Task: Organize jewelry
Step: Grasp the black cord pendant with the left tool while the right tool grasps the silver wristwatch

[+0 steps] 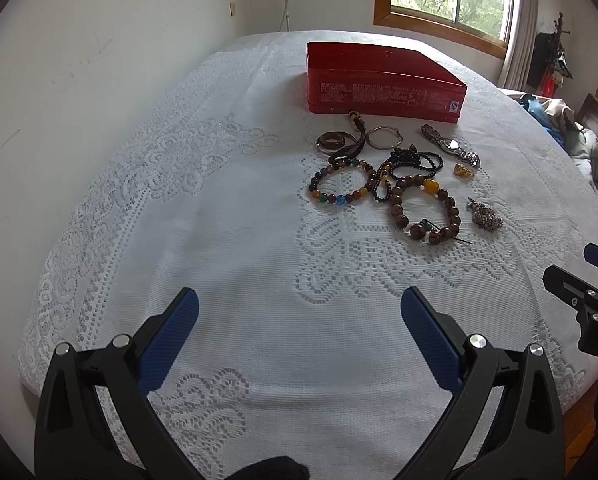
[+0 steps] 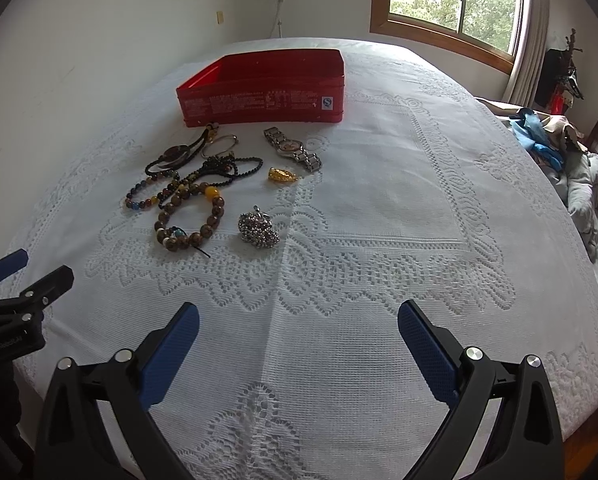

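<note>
Left gripper, nearest: jaws apart, holding nothing, over white lace cloth. Right gripper: jaws apart, holding nothing. Mid-cloth, a jewelry cluster: brown bead bracelet, multicolour bracelet, black beads, watch, gold charm, sparkly pendant, silver ring. Far: open red tin, just beyond the cluster.

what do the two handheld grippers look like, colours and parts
Both match: the left gripper and right gripper have black angular plastic arms, silver round pivot bolts, and two fingers faced with blue textured pads. White lettering marks each black body, too small to read.
</note>
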Demonstrator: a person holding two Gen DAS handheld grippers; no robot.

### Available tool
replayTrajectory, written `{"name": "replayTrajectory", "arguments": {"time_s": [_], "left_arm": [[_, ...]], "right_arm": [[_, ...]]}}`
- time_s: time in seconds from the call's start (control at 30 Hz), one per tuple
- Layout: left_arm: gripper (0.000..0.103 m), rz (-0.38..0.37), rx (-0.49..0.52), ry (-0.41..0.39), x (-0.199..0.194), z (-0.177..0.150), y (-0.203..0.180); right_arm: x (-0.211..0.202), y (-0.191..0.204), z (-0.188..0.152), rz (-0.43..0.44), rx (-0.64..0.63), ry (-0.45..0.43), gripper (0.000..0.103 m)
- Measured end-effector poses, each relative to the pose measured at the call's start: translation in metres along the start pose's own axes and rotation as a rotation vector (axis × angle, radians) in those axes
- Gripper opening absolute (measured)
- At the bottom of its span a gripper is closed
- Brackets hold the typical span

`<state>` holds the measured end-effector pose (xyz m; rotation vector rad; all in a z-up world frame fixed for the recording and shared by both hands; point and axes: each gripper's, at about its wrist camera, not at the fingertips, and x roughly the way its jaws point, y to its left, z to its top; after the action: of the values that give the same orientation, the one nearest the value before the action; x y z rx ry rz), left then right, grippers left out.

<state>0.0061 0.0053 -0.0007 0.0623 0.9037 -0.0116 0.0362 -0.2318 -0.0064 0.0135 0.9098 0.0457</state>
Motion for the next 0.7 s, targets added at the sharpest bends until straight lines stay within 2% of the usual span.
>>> {"name": "replayTrajectory", "arguments": {"time_s": [0.07, 0.2, 0.3, 0.47, 0.6, 0.7], "left_arm": [[0.100, -0.009, -0.001, 0.005, 0.002, 0.002, 0.002], [0.100, -0.079, -0.021, 0.037, 0.011, 0.011, 0.011], [0.100, -0.092, -0.033, 0.056, 0.019, 0.023, 0.017], [0.099, -0.126, -0.065, 0.090, 0.034, 0.051, 0.028], [0.099, -0.110, -0.063, 0.092, 0.051, 0.080, 0.026], [0.092, -0.134, -0.062, 0.108, 0.064, 0.102, 0.022]], "right_arm": [[0.000, 0.000, 0.003, 0.000, -0.010, -0.001, 0.099], [0.001, -0.004, 0.013, 0.017, -0.023, -0.003, 0.099], [0.005, -0.009, 0.026, 0.038, -0.027, 0.000, 0.099], [0.018, -0.025, 0.053, 0.138, 0.010, 0.036, 0.099], [0.031, -0.033, 0.077, 0.175, 0.015, 0.050, 0.099], [0.042, -0.035, 0.096, 0.200, 0.013, 0.056, 0.098]]}}
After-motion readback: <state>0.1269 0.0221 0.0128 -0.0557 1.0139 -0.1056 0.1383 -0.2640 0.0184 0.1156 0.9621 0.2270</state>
